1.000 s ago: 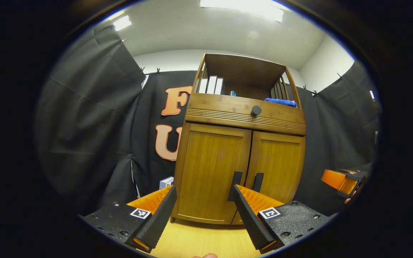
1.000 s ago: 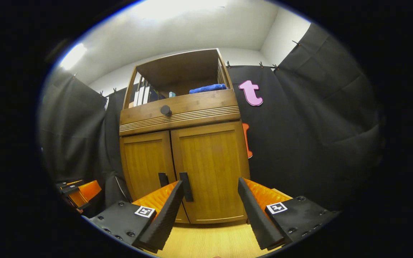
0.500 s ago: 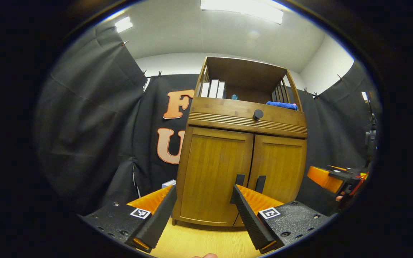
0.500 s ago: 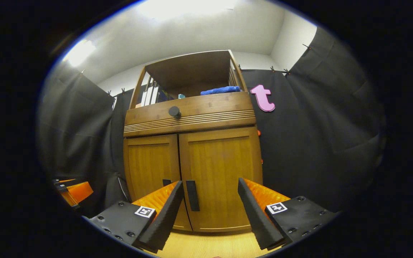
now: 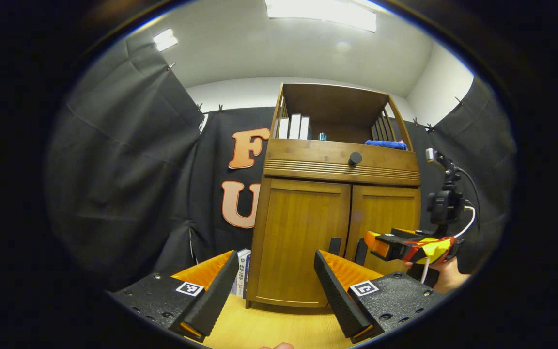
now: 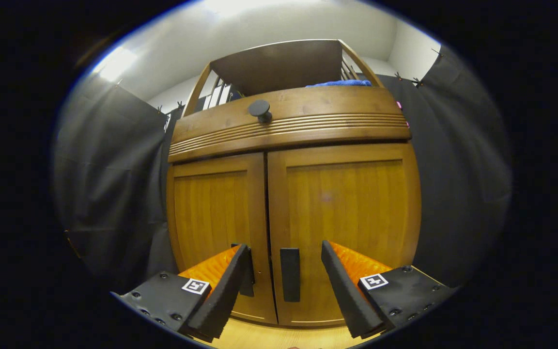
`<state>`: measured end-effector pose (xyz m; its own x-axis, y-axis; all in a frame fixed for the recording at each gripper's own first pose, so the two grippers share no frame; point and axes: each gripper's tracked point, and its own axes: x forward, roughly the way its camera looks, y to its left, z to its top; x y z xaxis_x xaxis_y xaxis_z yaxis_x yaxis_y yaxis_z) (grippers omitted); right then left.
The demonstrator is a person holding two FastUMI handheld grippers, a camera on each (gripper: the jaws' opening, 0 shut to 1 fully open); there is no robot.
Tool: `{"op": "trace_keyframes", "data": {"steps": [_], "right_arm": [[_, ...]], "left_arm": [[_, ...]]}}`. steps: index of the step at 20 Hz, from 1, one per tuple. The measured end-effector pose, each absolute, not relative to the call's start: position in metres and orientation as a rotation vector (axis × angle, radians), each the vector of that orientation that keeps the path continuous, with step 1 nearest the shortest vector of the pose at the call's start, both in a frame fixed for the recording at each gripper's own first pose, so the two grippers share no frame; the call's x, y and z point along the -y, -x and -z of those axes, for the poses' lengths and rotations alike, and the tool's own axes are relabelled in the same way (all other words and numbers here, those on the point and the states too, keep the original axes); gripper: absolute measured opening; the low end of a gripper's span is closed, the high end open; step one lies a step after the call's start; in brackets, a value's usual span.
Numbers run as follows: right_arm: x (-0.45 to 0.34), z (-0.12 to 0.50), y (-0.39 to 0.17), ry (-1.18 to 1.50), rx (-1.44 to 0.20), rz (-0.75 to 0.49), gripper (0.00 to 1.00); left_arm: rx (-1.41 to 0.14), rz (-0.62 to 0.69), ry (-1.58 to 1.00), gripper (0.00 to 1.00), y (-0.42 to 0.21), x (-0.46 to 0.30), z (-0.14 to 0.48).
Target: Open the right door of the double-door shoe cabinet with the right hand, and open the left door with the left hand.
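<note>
Both doors (image 6: pixel 342 213) shut, R gripper (image 6: pixel 284 286) near

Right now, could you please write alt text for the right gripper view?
The open right gripper frames the right door's handle on a closed wooden shoe cabinet, not touching it. A round knob sits above.

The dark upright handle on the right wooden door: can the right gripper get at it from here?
Probably yes. The dark upright handle sits straight ahead between the open right gripper fingers, on the closed right wooden door, with nothing between.
</note>
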<state>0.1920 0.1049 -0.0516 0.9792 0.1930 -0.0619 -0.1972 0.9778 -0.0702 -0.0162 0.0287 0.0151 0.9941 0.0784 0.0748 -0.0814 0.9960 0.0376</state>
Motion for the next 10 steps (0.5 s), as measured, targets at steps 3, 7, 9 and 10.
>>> {"op": "trace_keyframes", "data": {"steps": [3, 7, 9, 10], "right_arm": [[-0.111, 0.069, -0.212, 0.081, -0.092, -0.192, 0.97], [-0.105, 0.09, -0.245, 0.1, -0.126, -0.13, 0.97], [-0.097, 0.103, -0.258, 0.108, -0.156, -0.106, 0.97], [-0.095, 0.108, -0.261, 0.106, -0.175, -0.099, 0.97]], "left_arm": [[0.076, -0.107, -0.052, 0.92, 0.017, -0.038, -0.017], [0.076, -0.108, -0.055, 0.95, 0.015, -0.037, -0.018], [0.079, -0.104, -0.065, 0.95, 0.014, -0.034, -0.019], [0.083, -0.104, -0.072, 0.95, 0.013, -0.034, -0.02]]}}
